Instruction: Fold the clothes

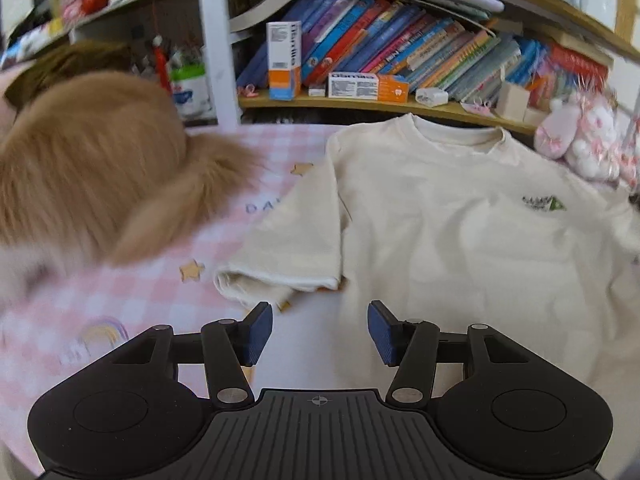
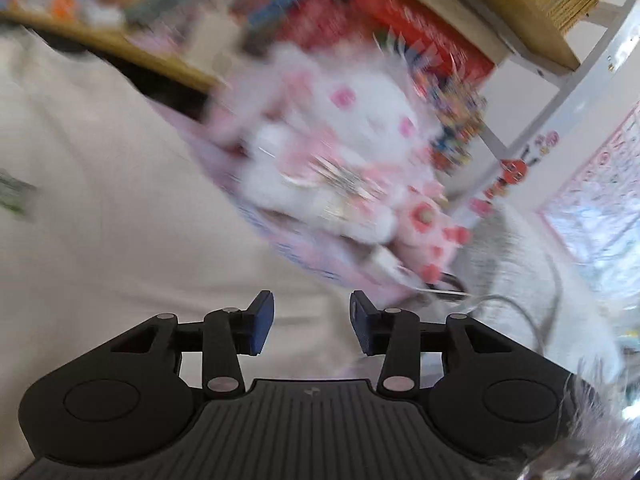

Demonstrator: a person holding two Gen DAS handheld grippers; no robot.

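Observation:
A cream T-shirt (image 1: pixel 432 216) with a small green chest logo lies flat, front up, on a pink checked cover (image 1: pixel 132 288), collar toward the bookshelf. Its left sleeve (image 1: pixel 280 256) spreads toward my left gripper (image 1: pixel 320 332), which hovers open over the shirt's lower left edge with nothing between its blue pads. In the blurred, tilted right wrist view the same cream T-shirt (image 2: pixel 112 216) fills the left side. My right gripper (image 2: pixel 312 326) stands open above its right edge, jaws apart and empty.
A brown furry plush (image 1: pixel 92 176) sits on the cover at the left. A pink and white plush toy (image 2: pixel 340 160) lies just beyond the shirt's right side, pink and white plush toy (image 1: pixel 576 140). A shelf of books and boxes (image 1: pixel 400 52) runs along the back.

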